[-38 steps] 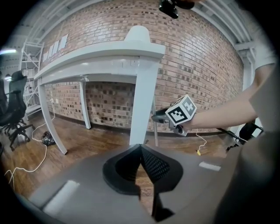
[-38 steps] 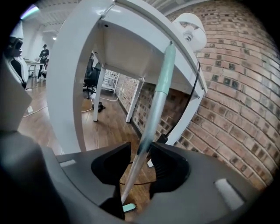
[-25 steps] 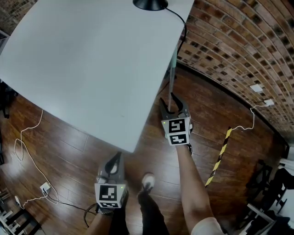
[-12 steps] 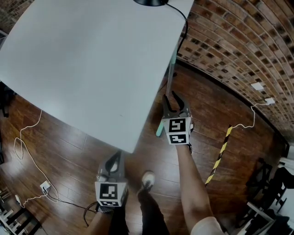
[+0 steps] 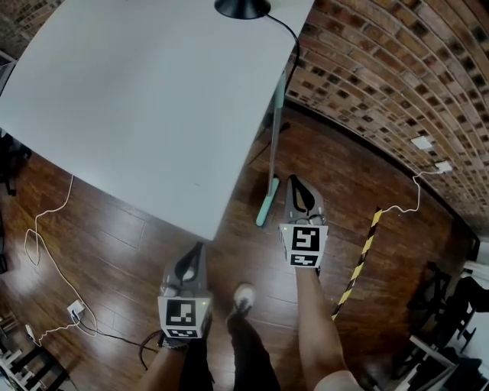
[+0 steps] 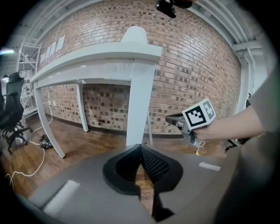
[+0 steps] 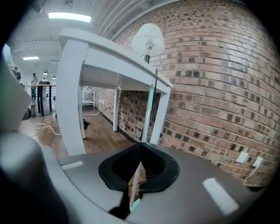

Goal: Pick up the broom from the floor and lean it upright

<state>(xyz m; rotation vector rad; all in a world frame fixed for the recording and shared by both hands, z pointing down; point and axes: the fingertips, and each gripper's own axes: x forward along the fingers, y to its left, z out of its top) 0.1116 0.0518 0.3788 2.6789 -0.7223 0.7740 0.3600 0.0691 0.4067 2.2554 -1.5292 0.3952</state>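
Head view looks down on a broad white table [image 5: 137, 99] above a dark wooden floor [image 5: 99, 237], with a brick wall [image 5: 382, 84] curving along the right; the broom [image 5: 273, 153] leans against the table's right edge, its teal end [image 5: 266, 205] nearest the person; the right gripper [image 5: 294, 181] sits just right of that end, apart from it, jaws together on nothing; right gripper view shows the pole beyond the joined tips; the left gripper [image 5: 197, 248] hangs by the table's near corner, jaws likewise together and empty; a black lamp base [image 5: 243, 8] stands at the table's far edge.
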